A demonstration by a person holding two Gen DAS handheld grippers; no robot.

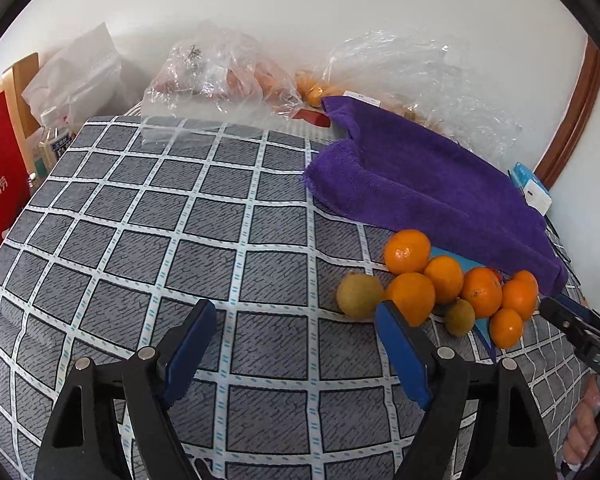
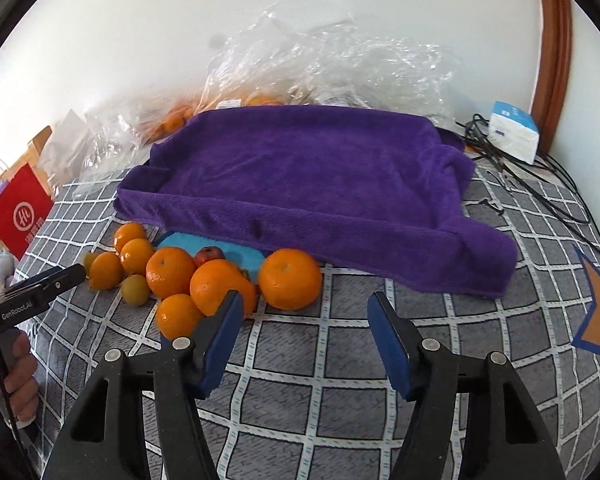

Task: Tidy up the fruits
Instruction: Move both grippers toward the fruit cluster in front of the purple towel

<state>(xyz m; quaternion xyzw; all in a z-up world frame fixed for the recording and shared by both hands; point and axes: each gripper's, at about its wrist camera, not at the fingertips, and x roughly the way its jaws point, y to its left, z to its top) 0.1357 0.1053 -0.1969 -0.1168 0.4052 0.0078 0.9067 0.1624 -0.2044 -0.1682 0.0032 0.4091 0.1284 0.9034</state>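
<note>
Grey checked cloth (image 1: 148, 248) covers the table, white wall behind, a wooden door frame (image 2: 554, 48) at the right.

A purple towel (image 2: 320, 184) lies draped over something flat; against its near edge sits a loose heap of oranges (image 2: 288, 278) with a few small yellow-green fruits (image 1: 359, 295), partly on a blue mat (image 2: 236, 254). Clear plastic bags (image 1: 220, 68) by the wall hold more orange fruit. The left gripper (image 1: 296, 316) and right gripper (image 2: 306, 308) both stand spread with nothing between the fingers, just beside the heap.
</note>
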